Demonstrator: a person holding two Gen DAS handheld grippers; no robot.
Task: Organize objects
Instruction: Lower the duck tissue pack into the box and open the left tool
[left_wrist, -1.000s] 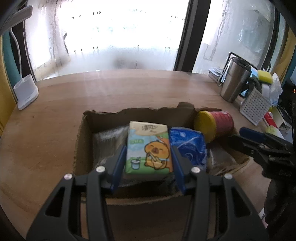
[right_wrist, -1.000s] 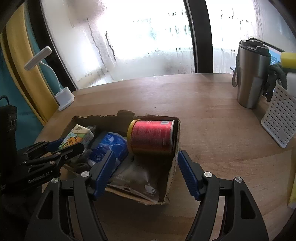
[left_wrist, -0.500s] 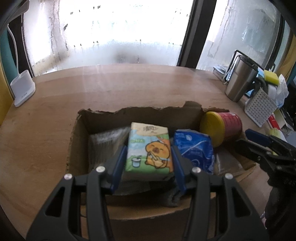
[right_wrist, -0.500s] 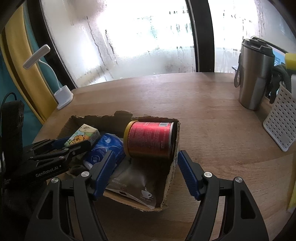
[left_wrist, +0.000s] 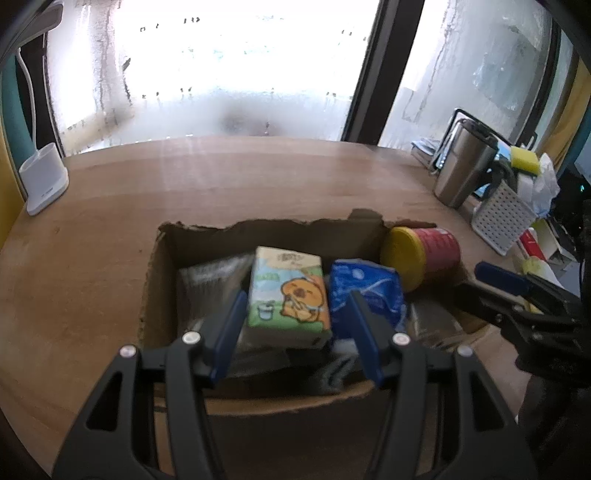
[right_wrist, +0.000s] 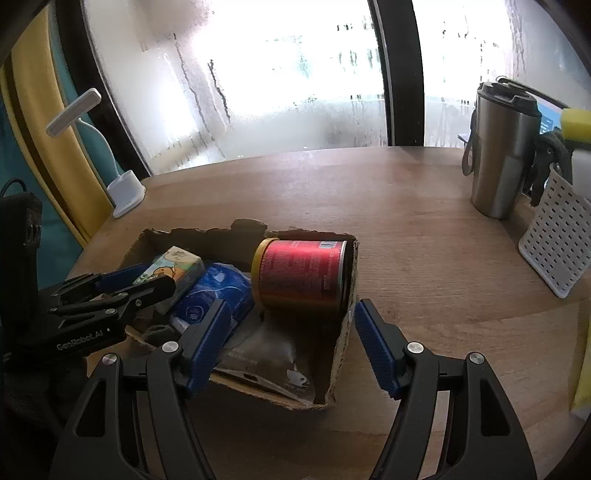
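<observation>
Left wrist view: my left hand-held gripper (left_wrist: 297, 325) is opening around the tissue pack (left_wrist: 287, 291) at frame centre, leaving it in the cardboard box (left_wrist: 275, 400), while my right hand-held gripper (right_wrist: 291, 332) waits open.

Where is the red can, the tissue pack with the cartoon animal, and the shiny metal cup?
red can (right_wrist: 301, 271), right wrist view, on its red side.
tissue pack (left_wrist: 286, 291), left wrist view, on its printed top.
metal cup (right_wrist: 502, 155), right wrist view, on its steel body.

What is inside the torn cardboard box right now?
In the cardboard box: a cartoon tissue pack, a blue packet, a red can lying sideways, and dark foil pouches. Whatever lies beneath them is covered.
</observation>
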